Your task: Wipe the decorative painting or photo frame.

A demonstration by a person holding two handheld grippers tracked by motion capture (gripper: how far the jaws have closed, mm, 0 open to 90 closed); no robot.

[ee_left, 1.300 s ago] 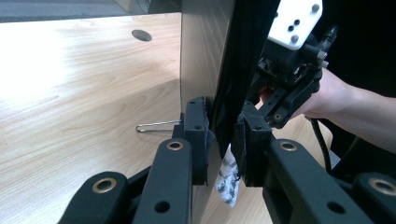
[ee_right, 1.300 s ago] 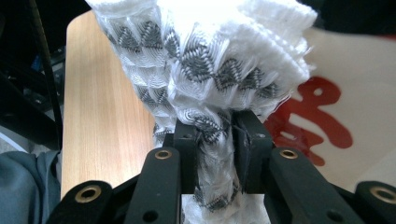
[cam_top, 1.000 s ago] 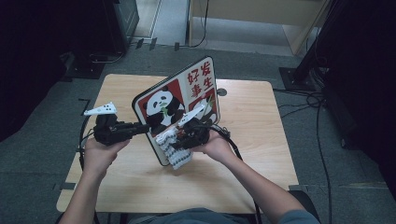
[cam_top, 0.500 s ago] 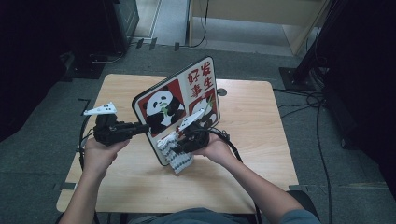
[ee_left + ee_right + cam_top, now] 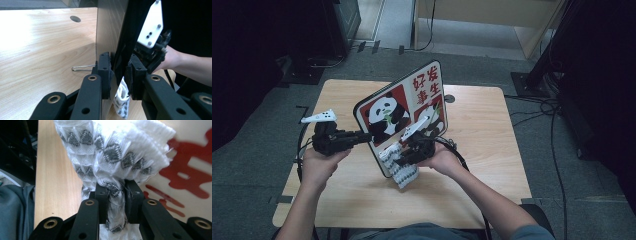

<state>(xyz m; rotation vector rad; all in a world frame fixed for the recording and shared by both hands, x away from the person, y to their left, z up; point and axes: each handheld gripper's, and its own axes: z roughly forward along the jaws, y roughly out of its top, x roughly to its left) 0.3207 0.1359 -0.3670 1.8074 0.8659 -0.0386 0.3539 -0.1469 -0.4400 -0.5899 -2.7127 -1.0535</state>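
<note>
Pale wooden table (image 5: 492, 150) on grey carpet (image 5: 562, 150); both hand-held grippers pinching: board (image 5: 399, 112), cloth (image 5: 401, 169).

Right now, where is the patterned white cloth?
In the high view the cloth sits near the table's middle, pinched in the right gripper against the lower edge of the tilted panda board, which the left gripper clamps from the left.
</note>
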